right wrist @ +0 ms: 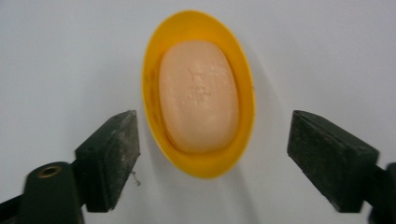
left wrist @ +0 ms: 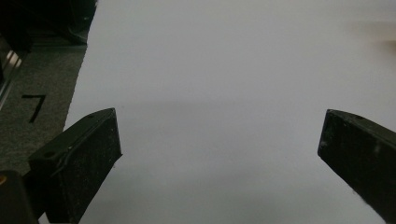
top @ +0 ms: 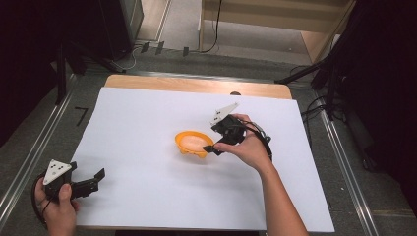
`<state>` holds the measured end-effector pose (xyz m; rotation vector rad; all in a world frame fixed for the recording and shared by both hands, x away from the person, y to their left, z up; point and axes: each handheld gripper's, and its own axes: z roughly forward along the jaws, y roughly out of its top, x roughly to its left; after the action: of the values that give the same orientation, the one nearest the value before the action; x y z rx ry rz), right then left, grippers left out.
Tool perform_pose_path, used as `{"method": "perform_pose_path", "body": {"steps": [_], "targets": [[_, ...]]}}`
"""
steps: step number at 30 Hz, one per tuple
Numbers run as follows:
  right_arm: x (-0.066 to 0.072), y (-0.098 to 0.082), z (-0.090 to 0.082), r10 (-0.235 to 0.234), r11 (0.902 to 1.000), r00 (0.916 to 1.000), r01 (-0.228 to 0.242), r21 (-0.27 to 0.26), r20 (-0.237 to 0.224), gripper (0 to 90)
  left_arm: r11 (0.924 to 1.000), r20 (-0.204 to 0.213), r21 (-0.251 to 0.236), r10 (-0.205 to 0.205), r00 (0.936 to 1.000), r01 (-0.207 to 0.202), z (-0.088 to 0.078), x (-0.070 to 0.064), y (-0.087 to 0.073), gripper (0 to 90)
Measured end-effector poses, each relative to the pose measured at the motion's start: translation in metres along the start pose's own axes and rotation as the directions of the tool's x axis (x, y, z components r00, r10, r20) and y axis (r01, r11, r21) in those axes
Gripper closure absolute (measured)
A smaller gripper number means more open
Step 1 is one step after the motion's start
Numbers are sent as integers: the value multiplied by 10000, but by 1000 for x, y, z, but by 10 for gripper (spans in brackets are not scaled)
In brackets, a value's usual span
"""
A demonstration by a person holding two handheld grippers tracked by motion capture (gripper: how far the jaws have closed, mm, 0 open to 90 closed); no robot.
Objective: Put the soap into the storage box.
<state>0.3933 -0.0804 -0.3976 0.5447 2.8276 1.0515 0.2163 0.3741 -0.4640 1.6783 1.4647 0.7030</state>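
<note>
Nearest the person, at the tabletop's [top: 147, 206] near left corner, the left gripper [top: 93, 179] rested with its jaws spread wide and nothing between them; in the left gripper view they framed only bare white surface. It sat well apart from the work.

Farther in, near the middle of the tabletop and a little toward its right edge, the right gripper [top: 211, 148] hung at the near right rim of the yellow dish [top: 184, 146]. Its jaws stood apart, pressing on nothing. In the right gripper view the dish [right wrist: 198, 163] lay just ahead of the jaws and between their lines, its long axis running straight away from them, so the jaws flanked its narrow width rather than its length. The near end of the dish reached in between the two tips without touching either.

Inside the dish lay the peach soap bar [right wrist: 198, 95], lengthwise along the same axis, seated within the rim. The right hand [top: 248, 147] was by far the nearer one, and any closing on dish or soap would probably fall to it, across the short side.
</note>
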Motion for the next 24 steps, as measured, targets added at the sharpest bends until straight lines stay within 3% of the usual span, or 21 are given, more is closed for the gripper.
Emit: {"method": "perform_pose_path", "body": {"steps": [3,7,13,24], "targets": [[1,-12,-6,180,9998,9984,-173,-129,529,83,10000,-3,-7,-4,10000,4,0,0,0,0],[1,-26,-17,859,9954,9905,-808,-509,1077,18,10000,-2,5,11,10000,-11,0,0,0,0],[1,-48,-30,1615,9837,9767,-1478,-1022,1414,0,10000,4,6,19,10000,-19,0,0,0,0],[6,-93,-45,2389,9697,9516,-2235,-986,1932,0,10000,2,-19,21,10000,-21,0,0,0,0]]}}
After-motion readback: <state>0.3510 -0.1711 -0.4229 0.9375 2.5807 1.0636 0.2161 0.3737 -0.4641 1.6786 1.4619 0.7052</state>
